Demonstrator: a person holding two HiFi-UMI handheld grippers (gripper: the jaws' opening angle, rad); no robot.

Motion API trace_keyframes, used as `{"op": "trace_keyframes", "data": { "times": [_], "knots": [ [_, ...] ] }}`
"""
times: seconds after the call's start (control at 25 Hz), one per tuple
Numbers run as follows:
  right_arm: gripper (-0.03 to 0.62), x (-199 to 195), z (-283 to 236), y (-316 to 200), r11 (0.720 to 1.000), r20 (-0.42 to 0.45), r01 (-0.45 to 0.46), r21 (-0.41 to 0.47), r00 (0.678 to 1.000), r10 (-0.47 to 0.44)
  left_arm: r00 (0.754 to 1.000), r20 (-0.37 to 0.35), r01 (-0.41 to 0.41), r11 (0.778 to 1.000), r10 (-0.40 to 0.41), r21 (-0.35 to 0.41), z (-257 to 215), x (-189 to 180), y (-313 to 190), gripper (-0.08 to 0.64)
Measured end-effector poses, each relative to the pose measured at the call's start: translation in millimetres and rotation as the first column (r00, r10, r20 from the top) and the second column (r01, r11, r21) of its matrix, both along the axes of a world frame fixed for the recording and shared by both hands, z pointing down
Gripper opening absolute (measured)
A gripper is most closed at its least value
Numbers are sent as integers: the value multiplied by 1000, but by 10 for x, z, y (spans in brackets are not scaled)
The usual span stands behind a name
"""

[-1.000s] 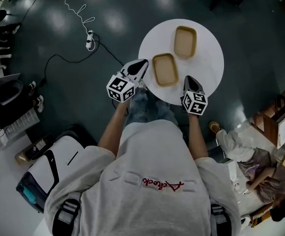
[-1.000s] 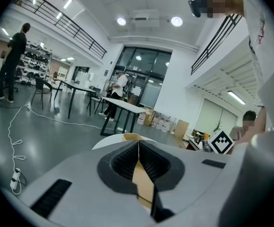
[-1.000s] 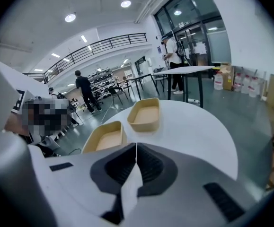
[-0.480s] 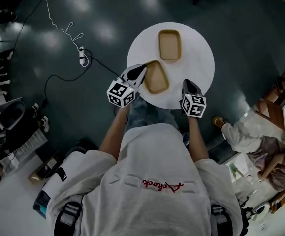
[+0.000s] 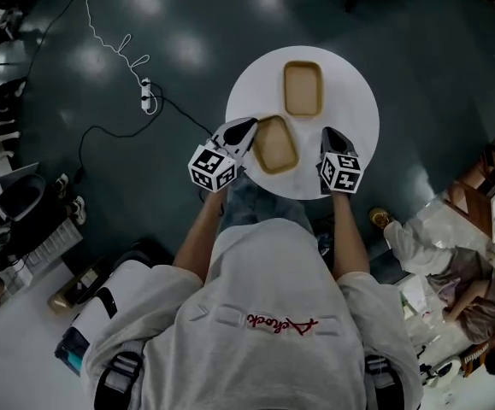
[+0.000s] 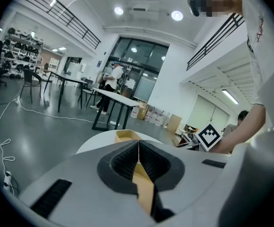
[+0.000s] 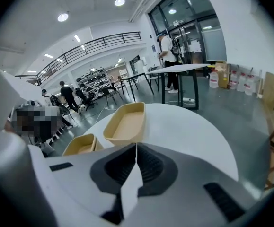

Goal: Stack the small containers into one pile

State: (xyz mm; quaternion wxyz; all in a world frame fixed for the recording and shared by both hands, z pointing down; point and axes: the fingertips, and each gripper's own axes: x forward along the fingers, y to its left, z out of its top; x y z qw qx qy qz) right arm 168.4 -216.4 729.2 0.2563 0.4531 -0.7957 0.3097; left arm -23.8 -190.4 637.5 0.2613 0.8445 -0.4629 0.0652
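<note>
Since the left gripper (image 5: 247, 128) is clamped on the near tray's (image 5: 274, 143) wall, presumably to stack it in the far tray (image 5: 303, 88), the right gripper (image 5: 331, 134) hangs closed, empty.

1. Left gripper (image 5: 241, 130), centre of frame, points up-right, its jaws pinched on the near container's (image 5: 274, 145) rim.
2. Right gripper (image 5: 332, 137), right of centre, points up, its jaws together and empty.
3. Bare left forearm (image 5: 197, 229) and right forearm (image 5: 347, 242) reach forward.
</note>
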Motion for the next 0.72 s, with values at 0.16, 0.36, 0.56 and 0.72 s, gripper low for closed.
{"op": "trace_keyframes", "data": {
  "times": [0.16, 0.36, 0.56, 0.72],
  "knots": [
    [25, -88, 7, -305, 1000, -10, 25, 16, 1000, -25, 1000, -1, 7, 1000, -7, -5, 23, -54, -42, 11],
    [25, -160, -12, -661, 998, -15, 46, 34, 999, -45, 1000, -4, 9, 1000, -9, -13, 50, -73, -58, 11],
    [26, -244, 29, -879, 997, -21, 66, 28, 998, -65, 1000, -5, 13, 1000, -14, -19, 86, -108, -65, 11],
    [26, -303, 89, -955, 997, -4, 74, 10, 997, -74, 1000, -4, 20, 1000, -20, -22, 114, -147, -56, 11]
  ]
}}
